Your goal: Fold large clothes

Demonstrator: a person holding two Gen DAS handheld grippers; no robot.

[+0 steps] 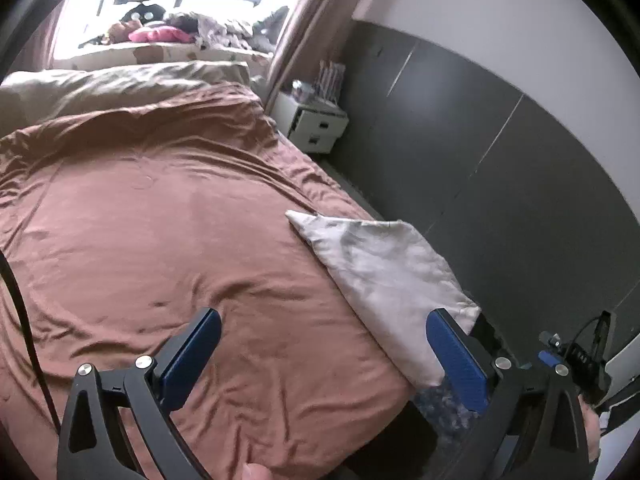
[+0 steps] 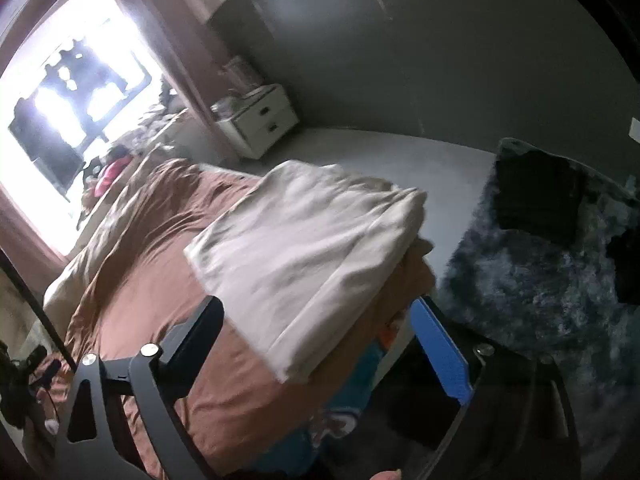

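Folded cream garment (image 1: 384, 280) is laid at lower right on bed (image 1: 160, 220), seemingly finished; left gripper (image 1: 320, 356) and right gripper (image 2: 320, 340) jaws are spread, empty.

Bedspread (image 1: 180, 220): brown cloth, slight sheen, creased. Folded garment (image 1: 384, 280), right of centre: off-white cloth, matt, soft wrinkles. Left tool (image 1: 324, 356): matt black plastic frame, bright metal rivets, blue ribbed pads (image 1: 456, 354). Rug (image 2: 540, 280), right of frame: dark shaggy pile. Wall panels (image 1: 500, 140): grey, smooth, faint gloss.
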